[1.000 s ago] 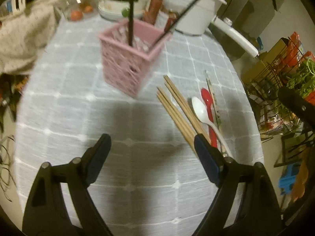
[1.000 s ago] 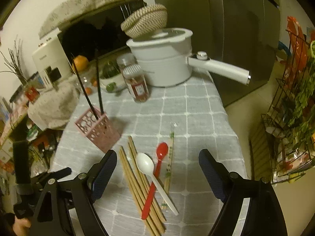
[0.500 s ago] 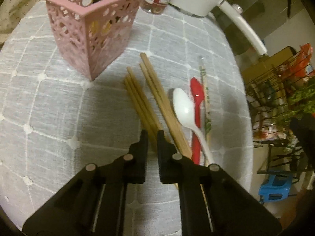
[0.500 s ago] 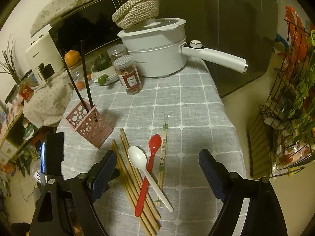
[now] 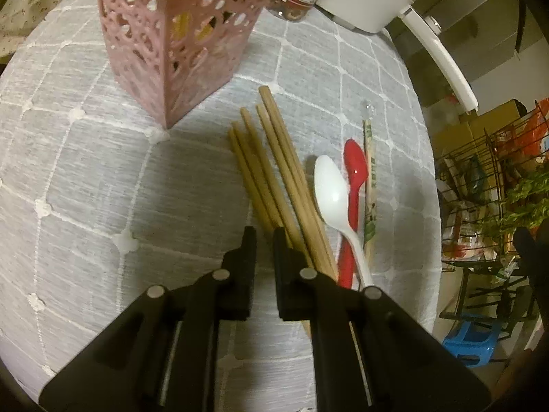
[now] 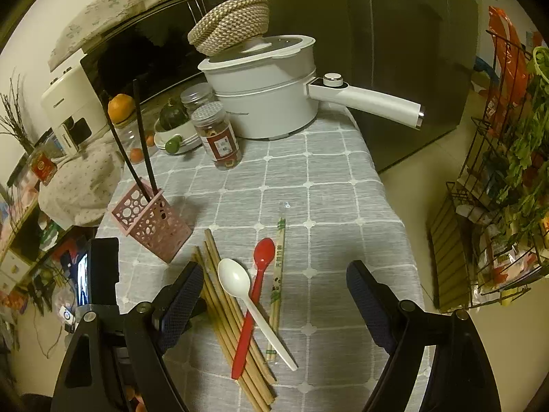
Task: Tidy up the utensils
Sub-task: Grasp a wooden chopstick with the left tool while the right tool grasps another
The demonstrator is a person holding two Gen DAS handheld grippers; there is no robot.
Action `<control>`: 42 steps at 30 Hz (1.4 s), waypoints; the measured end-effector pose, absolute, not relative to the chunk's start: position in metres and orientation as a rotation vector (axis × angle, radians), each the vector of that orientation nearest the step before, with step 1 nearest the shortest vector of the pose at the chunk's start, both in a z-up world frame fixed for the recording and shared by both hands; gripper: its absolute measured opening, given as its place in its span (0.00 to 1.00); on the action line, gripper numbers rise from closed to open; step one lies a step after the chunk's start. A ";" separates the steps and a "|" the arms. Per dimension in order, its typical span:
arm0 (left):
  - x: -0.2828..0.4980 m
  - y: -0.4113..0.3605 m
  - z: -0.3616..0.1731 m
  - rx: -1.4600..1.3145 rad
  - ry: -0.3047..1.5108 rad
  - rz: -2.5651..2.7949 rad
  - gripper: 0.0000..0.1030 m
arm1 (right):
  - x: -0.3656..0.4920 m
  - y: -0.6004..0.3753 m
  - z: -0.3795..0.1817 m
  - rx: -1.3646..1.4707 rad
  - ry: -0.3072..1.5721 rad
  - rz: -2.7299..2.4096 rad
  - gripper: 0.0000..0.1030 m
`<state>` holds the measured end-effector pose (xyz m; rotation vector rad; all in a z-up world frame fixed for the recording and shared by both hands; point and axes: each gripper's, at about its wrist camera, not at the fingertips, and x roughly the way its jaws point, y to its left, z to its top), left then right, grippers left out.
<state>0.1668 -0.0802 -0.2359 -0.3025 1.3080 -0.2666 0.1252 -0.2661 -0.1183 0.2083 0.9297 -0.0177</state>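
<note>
Several wooden chopsticks [image 5: 271, 168] [image 6: 226, 312] lie side by side on the grey checked tablecloth [image 5: 85, 178]. A white spoon [image 5: 334, 199] [image 6: 247, 295], a red spoon [image 5: 355, 178] [image 6: 257, 288] and a wrapped chopstick pair [image 5: 370, 185] [image 6: 278, 274] lie to their right. A pink perforated holder [image 5: 175, 37] [image 6: 151, 221] holds two black chopsticks [image 6: 137, 144]. My left gripper [image 5: 264, 237] is down at the table, jaws closed on the near end of the leftmost chopstick. My right gripper [image 6: 274, 292] hangs open above the utensils.
A white pot with a long handle [image 6: 267, 99], a spice jar [image 6: 218, 137], a bowl of fruit [image 6: 175, 130] and a folded cloth [image 6: 79, 185] stand at the back. A wire rack with greens [image 6: 507, 171] stands right of the table's edge.
My left gripper dropped from open above the table onto the chopsticks and closed, then crept slightly forward. My right gripper drifted a little, staying open.
</note>
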 end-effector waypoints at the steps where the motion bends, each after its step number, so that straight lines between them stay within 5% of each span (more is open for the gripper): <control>1: 0.167 -0.082 -0.237 -0.299 1.311 -0.265 0.09 | 0.125 -0.266 -0.118 0.210 0.930 -0.018 0.84; 25: 0.171 -0.050 -0.227 -0.131 1.333 -0.252 0.06 | 0.144 -0.260 -0.153 0.287 1.055 0.067 0.83; 27: 0.168 -0.037 -0.221 -0.111 1.328 -0.276 0.06 | 0.150 -0.254 -0.161 0.306 1.073 0.096 0.74; 32: 0.158 -0.016 -0.206 -0.095 1.303 -0.329 0.06 | 0.170 -0.230 -0.188 0.373 1.169 0.254 0.25; 42: 0.150 0.004 -0.188 -0.089 1.240 -0.388 0.06 | 0.196 -0.178 -0.219 0.276 1.252 0.301 0.22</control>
